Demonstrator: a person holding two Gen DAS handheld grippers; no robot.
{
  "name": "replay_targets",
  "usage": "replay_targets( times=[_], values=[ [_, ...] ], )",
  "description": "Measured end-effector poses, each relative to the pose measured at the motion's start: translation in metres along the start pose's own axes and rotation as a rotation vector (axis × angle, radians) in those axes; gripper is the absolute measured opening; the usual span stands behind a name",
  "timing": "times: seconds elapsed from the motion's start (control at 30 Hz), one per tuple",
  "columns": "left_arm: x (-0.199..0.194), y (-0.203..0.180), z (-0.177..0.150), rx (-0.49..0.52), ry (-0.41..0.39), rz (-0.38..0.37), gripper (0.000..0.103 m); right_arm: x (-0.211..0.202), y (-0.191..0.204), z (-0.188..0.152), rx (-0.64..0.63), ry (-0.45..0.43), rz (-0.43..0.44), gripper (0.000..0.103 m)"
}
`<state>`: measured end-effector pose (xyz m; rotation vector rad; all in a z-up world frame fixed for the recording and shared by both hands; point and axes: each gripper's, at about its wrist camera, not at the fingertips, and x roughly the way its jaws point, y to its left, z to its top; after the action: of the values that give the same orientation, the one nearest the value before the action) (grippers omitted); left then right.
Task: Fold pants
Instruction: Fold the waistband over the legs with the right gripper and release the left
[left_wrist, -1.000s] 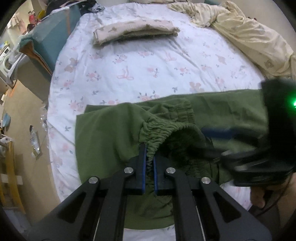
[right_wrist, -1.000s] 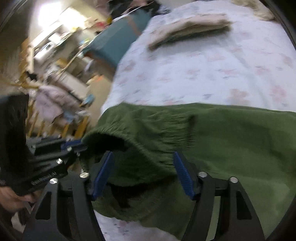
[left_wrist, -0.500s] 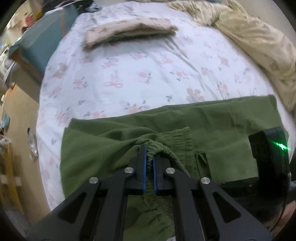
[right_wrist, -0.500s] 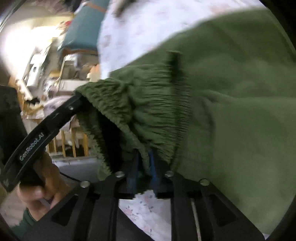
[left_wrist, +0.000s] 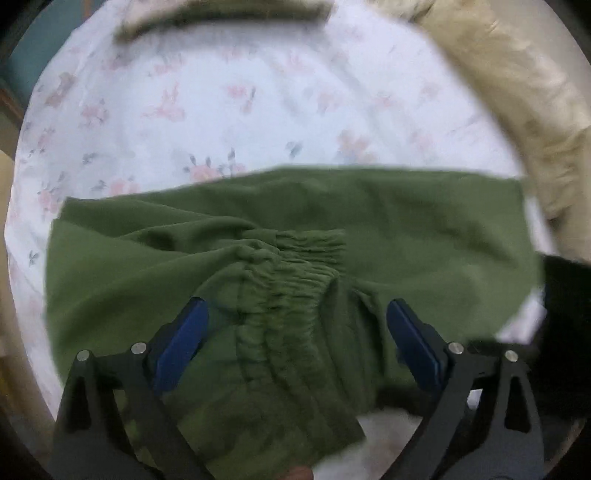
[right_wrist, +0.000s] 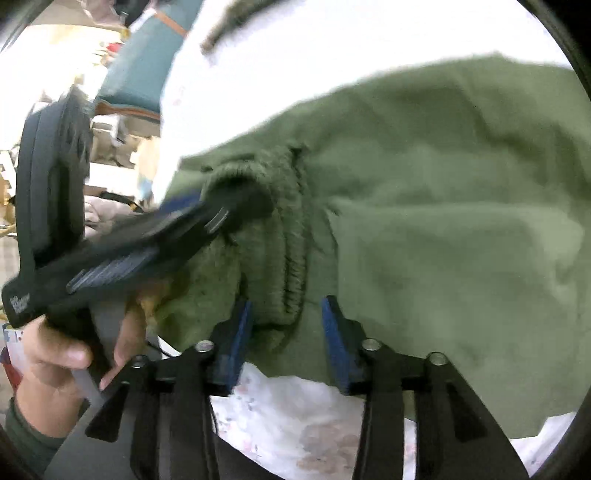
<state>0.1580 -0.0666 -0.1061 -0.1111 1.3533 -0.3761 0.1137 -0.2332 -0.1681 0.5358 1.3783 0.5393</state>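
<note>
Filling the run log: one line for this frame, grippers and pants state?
left gripper: open, over waistband | right gripper: open, straddling waistband | green pants: folded, flat on floral bedsheet

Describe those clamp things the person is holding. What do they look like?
Each gripper, left and right, is a matte black frame with silver bolts and two flat blue pads. The left one's handle bears small white lettering, too blurred to read. The bare hand holding it emerges from a dark green sleeve.
</note>
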Motion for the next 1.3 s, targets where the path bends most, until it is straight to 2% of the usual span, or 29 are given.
replay_targets(
  times=[0.07,0.1,0.17,0.2,0.23,0.27,0.3,0.37,0.4,0.43,0.47,0.53,0.6,0.7,0.77,0.83,0.93,1.0,1.07,1.1,1.17,1.23,1.3],
  values=[
    [-0.045,0.021,-0.015,-0.002,-0.101,0.015,0.096,-0.008,0.006,0.004,-0.014,-0.065,0.031,0.072],
    [-0.063,0.035,-0.023,-0.019,-0.157,0.061,0.096,-0.009,0.005,0.005,-0.011,-0.081,0.041,0.074],
    [-0.088,0.078,-0.047,-0.109,-0.234,0.231,0.098,-0.004,0.005,0.006,0.023,-0.1,0.066,0.08],
    [-0.088,0.104,-0.063,-0.195,-0.221,0.309,0.098,0.002,0.007,0.006,0.029,-0.09,0.084,0.08],
    [-0.084,0.12,-0.073,-0.26,-0.187,0.335,0.098,0.011,0.01,0.007,0.035,-0.082,0.097,0.08],
    [-0.073,0.143,-0.09,-0.371,-0.117,0.314,0.097,0.021,0.012,0.01,0.044,-0.08,0.103,0.081],
    [-0.059,0.158,-0.106,-0.454,-0.052,0.245,0.096,0.028,0.01,0.012,0.058,-0.077,0.107,0.081],
    [-0.034,0.167,-0.126,-0.513,0.03,0.163,0.09,0.049,0.006,0.02,0.079,-0.061,0.079,0.082],
    [-0.024,0.162,-0.132,-0.481,0.044,0.177,0.087,0.055,0.003,0.022,0.079,-0.052,0.057,0.082],
    [-0.015,0.155,-0.134,-0.419,0.047,0.233,0.087,0.061,-0.003,0.022,0.076,-0.038,-0.006,0.081],
    [-0.006,0.144,-0.137,-0.339,0.054,0.301,0.087,0.065,-0.006,0.018,0.079,-0.021,-0.049,0.071],
    [0.005,0.127,-0.142,-0.225,0.063,0.389,0.089,0.065,-0.008,0.011,0.071,-0.003,-0.093,0.063],
    [0.001,0.123,-0.142,-0.207,0.046,0.409,0.089,0.059,-0.001,0.006,0.021,-0.005,-0.146,0.063],
    [-0.017,0.12,-0.142,-0.234,0.024,0.398,0.088,0.04,0.017,0.002,-0.04,-0.049,-0.184,0.065],
    [-0.032,0.114,-0.136,-0.237,0.0,0.356,0.088,0.024,0.03,0.001,-0.075,-0.093,-0.16,0.065],
    [-0.054,0.115,-0.115,-0.228,-0.046,0.314,0.088,0.003,0.045,-0.009,-0.107,-0.12,-0.107,0.065],
    [-0.079,0.116,-0.08,-0.188,-0.122,0.328,0.088,-0.006,0.073,-0.031,-0.169,-0.121,0.057,0.067],
    [-0.078,0.126,-0.055,-0.167,-0.123,0.334,0.088,0.009,0.097,-0.048,-0.234,-0.061,0.17,0.067],
    [-0.058,0.145,-0.023,-0.148,-0.068,0.309,0.088,0.028,0.105,-0.056,-0.251,-0.016,0.214,0.063],
    [-0.042,0.151,-0.012,-0.131,-0.027,0.287,0.087,0.044,0.11,-0.055,-0.26,0.007,0.2,0.062],
    [-0.008,0.159,-0.004,-0.121,0.017,0.275,0.081,0.081,0.106,-0.053,-0.253,0.069,0.132,0.051],
    [0.015,0.166,0.0,-0.126,0.037,0.305,0.08,0.115,0.089,-0.054,-0.203,0.164,0.018,0.041],
    [0.029,0.171,0.006,-0.129,0.034,0.304,0.074,0.128,0.076,-0.064,-0.169,0.27,-0.006,0.034]
  ],
)
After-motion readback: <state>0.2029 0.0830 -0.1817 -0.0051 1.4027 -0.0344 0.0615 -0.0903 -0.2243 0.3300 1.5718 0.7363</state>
